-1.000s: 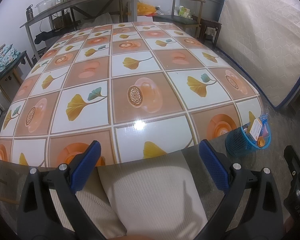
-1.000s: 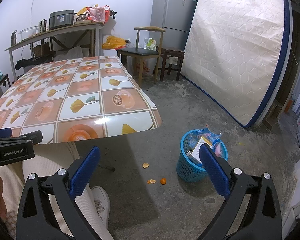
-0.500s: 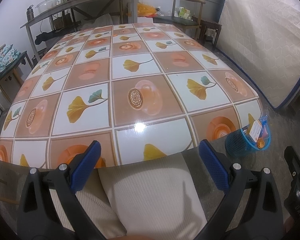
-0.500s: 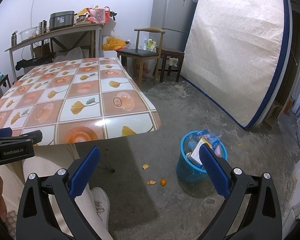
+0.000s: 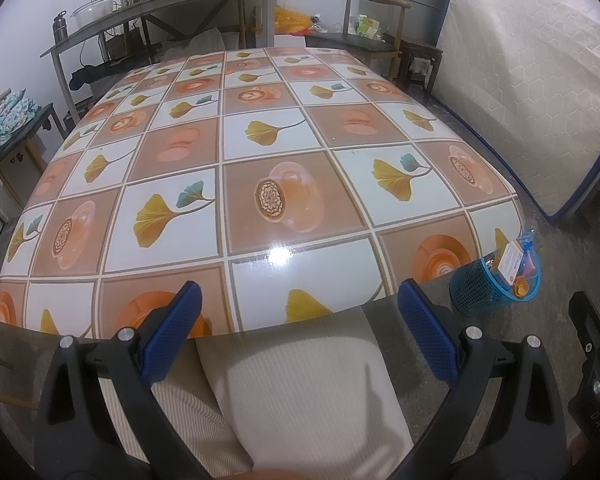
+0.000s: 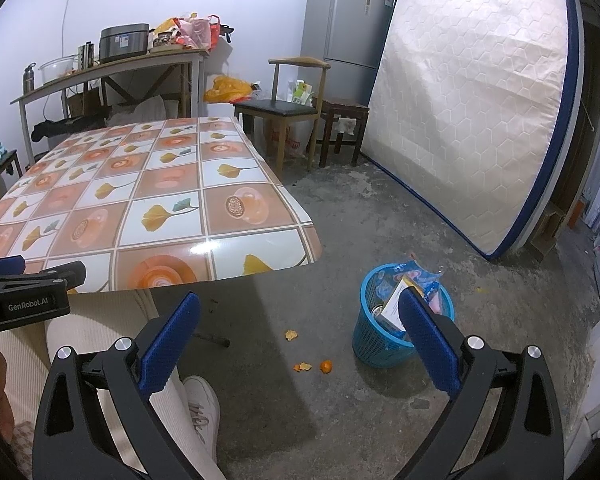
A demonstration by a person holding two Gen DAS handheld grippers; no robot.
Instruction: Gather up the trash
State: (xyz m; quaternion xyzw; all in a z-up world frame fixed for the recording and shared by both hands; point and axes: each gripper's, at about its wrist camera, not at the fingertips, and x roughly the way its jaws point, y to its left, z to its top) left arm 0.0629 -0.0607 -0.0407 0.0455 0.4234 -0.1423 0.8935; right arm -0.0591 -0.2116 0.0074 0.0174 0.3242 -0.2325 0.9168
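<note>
Your left tongs (image 5: 300,332) spread wide, grasping nothing, hovering over your lap at near edge of counter (image 5: 260,152). Your right tongs (image 6: 300,334) also released, empty, above concrete floor (image 6: 340,420). Blue basket (image 6: 376,340) on floor right of counter, already stuffed with wrappers. Orange peel scraps (image 6: 312,366) loose on floor, near basket's left side, apart from it. Your white shoe (image 6: 200,404) close by.

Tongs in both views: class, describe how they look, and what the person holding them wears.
Both tongs, left and right, have black frames, blue textured pads and silver bolts. The left one reads "GenRobot.AI". The person wears cream ribbed trousers and a white shoe.
</note>
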